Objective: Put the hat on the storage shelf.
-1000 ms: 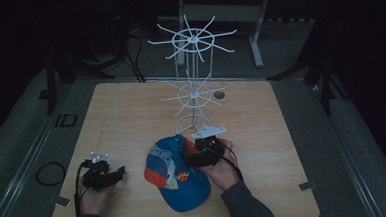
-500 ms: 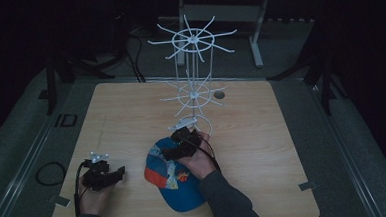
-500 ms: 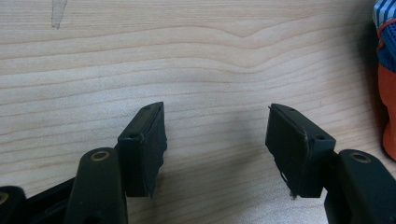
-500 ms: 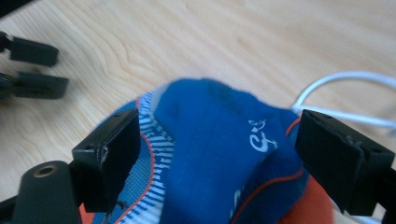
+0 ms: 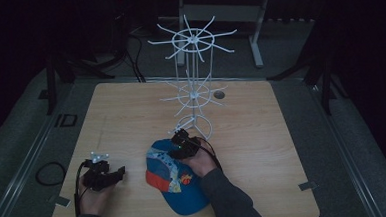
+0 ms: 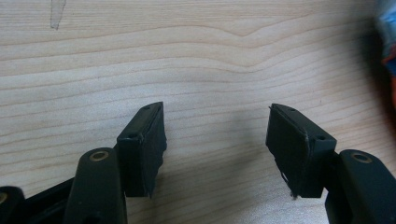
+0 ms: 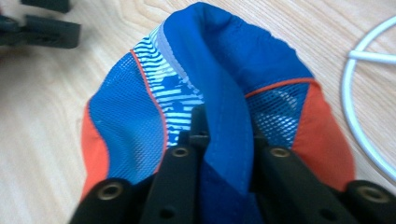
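A blue cap (image 5: 177, 184) with orange and striped panels lies on the wooden table (image 5: 262, 135) near the front. My right gripper (image 5: 177, 150) sits at the cap's far end. In the right gripper view its jaws have just been closing, and the right gripper (image 7: 224, 126) is now shut on a raised fold of the blue cap (image 7: 210, 65). My left gripper (image 5: 115, 173) rests on the table left of the cap, pointing toward it. The left gripper (image 6: 217, 135) is open over bare wood, with the cap's edge (image 6: 386, 32) far to the right.
A white wire rack (image 5: 194, 88) with spoked arms stands behind the cap, its base ring (image 7: 355, 107) close to the cap's side. The left gripper (image 7: 42, 28) shows at the top left of the right gripper view. Dark floor and cables surround the table.
My right gripper has moved left and down onto the cap's far end and closed on a fold of its fabric. The left gripper has stayed in place.
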